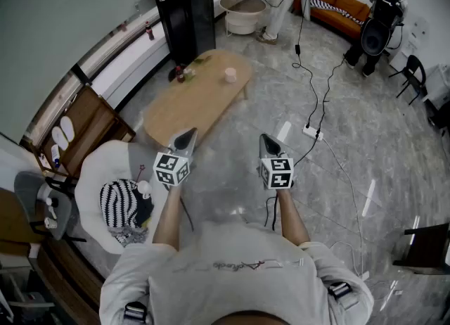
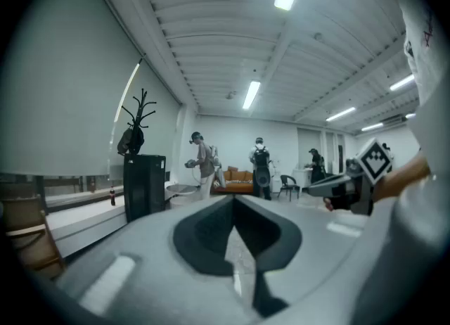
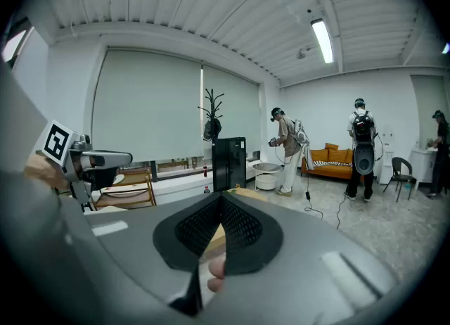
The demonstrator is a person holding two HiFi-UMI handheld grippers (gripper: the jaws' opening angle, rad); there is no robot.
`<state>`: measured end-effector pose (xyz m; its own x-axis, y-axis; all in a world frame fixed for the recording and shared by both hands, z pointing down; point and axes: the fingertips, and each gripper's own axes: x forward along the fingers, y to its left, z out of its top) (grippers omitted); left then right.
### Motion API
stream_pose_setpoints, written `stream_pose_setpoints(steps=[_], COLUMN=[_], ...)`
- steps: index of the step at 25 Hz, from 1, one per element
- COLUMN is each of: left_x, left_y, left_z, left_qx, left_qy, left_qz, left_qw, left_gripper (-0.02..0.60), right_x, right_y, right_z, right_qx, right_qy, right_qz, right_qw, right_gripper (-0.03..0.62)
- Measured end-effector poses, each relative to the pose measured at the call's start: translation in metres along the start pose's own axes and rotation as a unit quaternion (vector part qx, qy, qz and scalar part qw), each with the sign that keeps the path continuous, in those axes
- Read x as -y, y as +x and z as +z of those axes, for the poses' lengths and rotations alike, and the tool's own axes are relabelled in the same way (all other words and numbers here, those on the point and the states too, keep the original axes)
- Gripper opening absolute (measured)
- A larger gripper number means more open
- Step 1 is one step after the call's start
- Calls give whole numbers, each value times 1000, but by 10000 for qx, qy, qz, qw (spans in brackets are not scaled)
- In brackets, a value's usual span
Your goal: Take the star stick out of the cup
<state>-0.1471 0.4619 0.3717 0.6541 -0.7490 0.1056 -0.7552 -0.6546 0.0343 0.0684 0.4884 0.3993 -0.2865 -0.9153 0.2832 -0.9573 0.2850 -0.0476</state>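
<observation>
Grey-shirted shoulders (image 1: 232, 274) fill the bottom of the head view, cut off by its edge, with both forearms reaching forward over a pale marble floor (image 1: 337, 176). The left gripper (image 1: 188, 134) has its dark jaws together at the tips, with nothing between them. The right gripper (image 1: 266, 138) is likewise closed and empty; through the slit below its tips something pinkish shows, too blurred to name. Well ahead of both stands a long oval light-wood table (image 1: 190, 105), and a small pale cup (image 1: 230, 74) sits near its far end. The star stick cannot be made out at this size, and the right gripper's own jaws hide most of the tabletop in its view
</observation>
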Motion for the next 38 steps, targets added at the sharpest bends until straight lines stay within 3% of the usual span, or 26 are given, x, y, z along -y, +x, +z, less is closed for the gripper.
stream_pose_setpoints(steps=[17,29,38], left_x=[20,52,60], left_y=[30,78,88], left_z=[-13,-12,-26], left_qx=[-120,-75,-159], left_qy=[-105,-123,-176], left_qz=[84,214,236], left_qw=[9998,9997,9994], left_gripper=[0,0,0], right_x=[32,84,89], right_y=[10,7,15], right_z=[1,-13,-23], right_qx=[61,-41,-71], right_qy=[26,25,73], right_qz=[189,310,423], right_qw=[9998,9995,9991], right_gripper=[5,5,5])
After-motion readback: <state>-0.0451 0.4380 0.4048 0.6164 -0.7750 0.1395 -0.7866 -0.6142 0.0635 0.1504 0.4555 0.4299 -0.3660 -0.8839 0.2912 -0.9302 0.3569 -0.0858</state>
